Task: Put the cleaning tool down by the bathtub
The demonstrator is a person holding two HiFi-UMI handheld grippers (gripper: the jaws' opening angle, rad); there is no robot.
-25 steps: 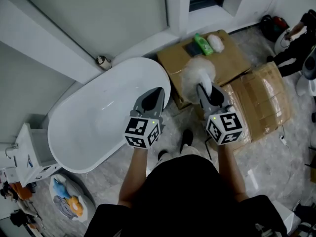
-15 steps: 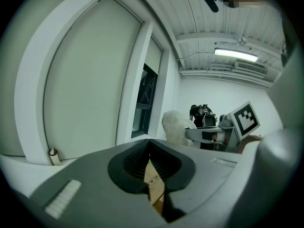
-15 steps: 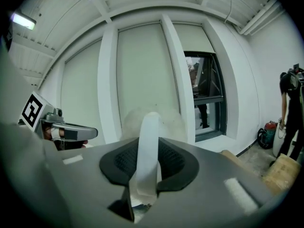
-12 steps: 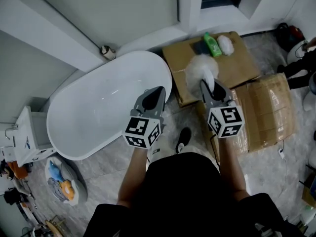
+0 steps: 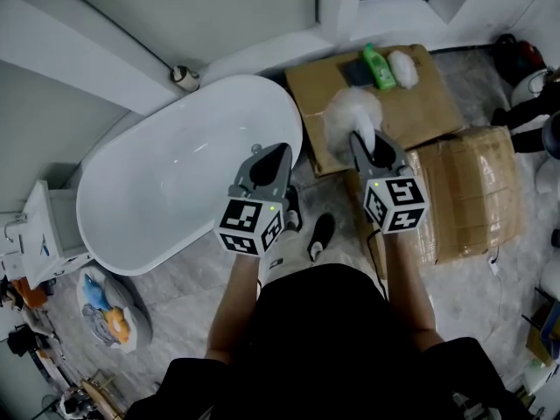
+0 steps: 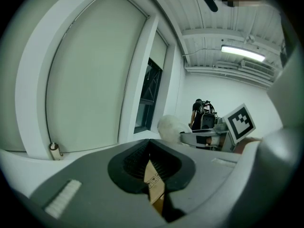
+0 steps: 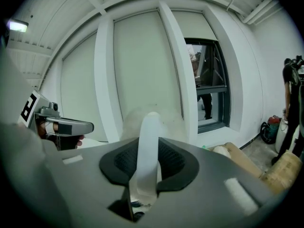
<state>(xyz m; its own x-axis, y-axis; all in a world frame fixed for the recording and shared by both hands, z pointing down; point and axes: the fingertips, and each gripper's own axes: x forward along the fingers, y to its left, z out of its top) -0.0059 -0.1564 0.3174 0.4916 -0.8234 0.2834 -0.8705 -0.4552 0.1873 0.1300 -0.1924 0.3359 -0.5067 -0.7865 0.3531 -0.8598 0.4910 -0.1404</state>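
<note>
Right gripper (image 5: 360,143) seen clamped on white handle of fluffy duster (image 5: 352,115). Duster held aloft over near left corner of flat cardboard box (image 5: 429,103), just right of bathtub (image 5: 96,252). Left gripper (image 5: 278,154) noted closed to mere sliver, nothing held, above right end of bathtub. Over last second little changed: both grippers kept in same pose, only shoe (image 5: 320,234) shifted on floor. Put-down judged not yet begun; duster still to be lowered beside bathtub.
</note>
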